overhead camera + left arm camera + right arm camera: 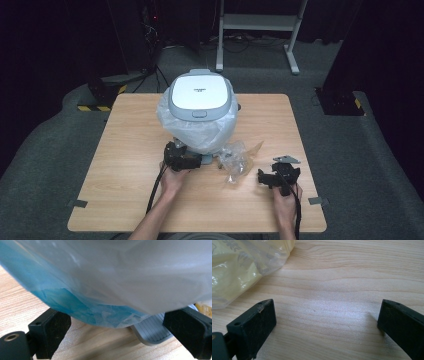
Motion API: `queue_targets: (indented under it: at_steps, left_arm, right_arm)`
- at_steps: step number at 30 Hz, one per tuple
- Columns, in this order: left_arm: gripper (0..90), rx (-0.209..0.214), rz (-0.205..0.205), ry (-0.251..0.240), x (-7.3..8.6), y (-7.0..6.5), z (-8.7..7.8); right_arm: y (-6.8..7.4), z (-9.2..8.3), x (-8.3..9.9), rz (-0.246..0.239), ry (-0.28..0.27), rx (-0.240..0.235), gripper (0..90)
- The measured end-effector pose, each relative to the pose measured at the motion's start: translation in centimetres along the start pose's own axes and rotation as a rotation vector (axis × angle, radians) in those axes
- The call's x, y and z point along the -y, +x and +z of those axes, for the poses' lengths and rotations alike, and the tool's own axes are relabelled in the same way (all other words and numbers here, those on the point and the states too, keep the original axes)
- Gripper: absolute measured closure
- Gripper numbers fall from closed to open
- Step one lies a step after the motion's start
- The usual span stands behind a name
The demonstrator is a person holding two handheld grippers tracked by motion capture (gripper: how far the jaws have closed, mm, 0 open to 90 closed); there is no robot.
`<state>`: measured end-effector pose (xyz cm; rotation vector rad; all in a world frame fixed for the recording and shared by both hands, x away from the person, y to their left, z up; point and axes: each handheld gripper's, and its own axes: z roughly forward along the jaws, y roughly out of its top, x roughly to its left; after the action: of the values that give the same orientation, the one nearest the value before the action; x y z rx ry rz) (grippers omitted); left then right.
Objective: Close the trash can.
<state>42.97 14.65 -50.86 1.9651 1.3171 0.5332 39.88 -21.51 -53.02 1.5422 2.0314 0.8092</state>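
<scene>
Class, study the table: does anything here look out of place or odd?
Yes. The rice cooker still sits half inside its plastic bag, bunched around its base, and a crumpled clear wrapper lies loose on the table beside it.

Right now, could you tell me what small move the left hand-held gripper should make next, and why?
Probably ease the left hand-held gripper forward and close on the plastic bag. Its jaws stand open just under the bag's lower edge, gripping nothing, while the right hand-held gripper is open over bare table.
</scene>
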Motion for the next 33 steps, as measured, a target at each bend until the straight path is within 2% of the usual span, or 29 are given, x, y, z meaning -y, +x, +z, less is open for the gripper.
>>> queue_targets:
  at_steps: [1,2,3,4,6,7,8,9,17,18,19,20,23,24,26,29,31,33]
  left_arm:
    - [7.7,-0.005,0.002,-0.003,0.0,0.0,0.0]
    - [7.5,-0.004,0.085,0.057,-0.1,0.4,-0.3]
    - [7.4,-0.010,0.013,-0.002,0.0,-0.1,0.1]
    - [7.4,-0.011,0.015,-0.001,0.0,-0.1,0.1]
    - [7.2,0.005,0.091,0.069,-0.1,0.2,-0.2]
    - [7.2,-0.014,0.098,0.056,-0.1,0.2,-0.2]
    - [7.2,-0.014,0.098,0.056,-0.1,0.2,-0.2]
    - [7.2,-0.014,0.053,0.020,0.0,-0.1,0.1]
    - [7.3,-0.017,0.068,0.020,0.1,-0.1,0.2]
    - [7.3,-0.012,0.118,0.059,0.0,0.2,-0.1]
    - [7.4,-0.023,0.047,-0.003,0.2,-0.2,0.3]
    - [7.4,-0.019,0.058,0.008,0.2,-0.1,0.3]
    - [7.4,-0.017,0.053,0.009,0.2,-0.1,0.4]
    - [7.4,-0.002,0.051,0.016,0.3,-0.1,0.5]
    - [7.5,-0.010,0.032,0.010,0.3,-0.1,0.7]
    - [7.6,0.003,0.027,0.019,0.3,0.0,0.9]
    - [7.7,-0.007,0.041,0.020,0.3,0.0,1.0]
    - [7.9,-0.006,0.038,0.021,0.4,0.0,1.1]
  right_arm:
    - [0.0,0.0,0.0,0.000,0.000,0.000,1.4]
    - [0.0,0.0,0.0,0.000,0.000,0.000,1.4]
    - [0.0,0.0,0.0,0.000,0.000,0.000,1.4]
    - [0.0,0.0,0.0,0.000,0.000,0.000,1.5]
    - [0.0,0.0,0.0,0.000,0.000,0.000,1.5]
    - [0.0,0.0,0.0,0.000,0.000,0.000,1.4]
    - [0.0,0.0,0.0,0.000,0.000,0.000,1.4]
    - [0.0,0.0,0.0,0.000,0.000,0.000,1.5]
    - [0.0,0.0,0.0,0.001,0.000,0.000,1.4]
    - [0.0,0.0,0.0,0.001,0.000,0.000,1.4]
    - [0.0,0.0,0.0,0.001,0.000,0.000,1.4]
    - [0.0,0.0,0.0,0.000,0.000,0.000,1.5]
    - [0.0,0.0,0.0,0.001,0.000,0.000,1.4]
    - [0.0,0.0,0.0,0.001,0.000,0.000,1.4]
    - [0.0,0.0,0.0,0.001,0.000,0.000,1.4]
    - [0.0,0.0,0.0,0.001,0.000,0.000,1.2]
    - [0.0,0.0,0.0,0.001,0.002,-0.001,0.9]
    - [0.0,0.0,0.0,0.001,0.002,-0.002,0.9]
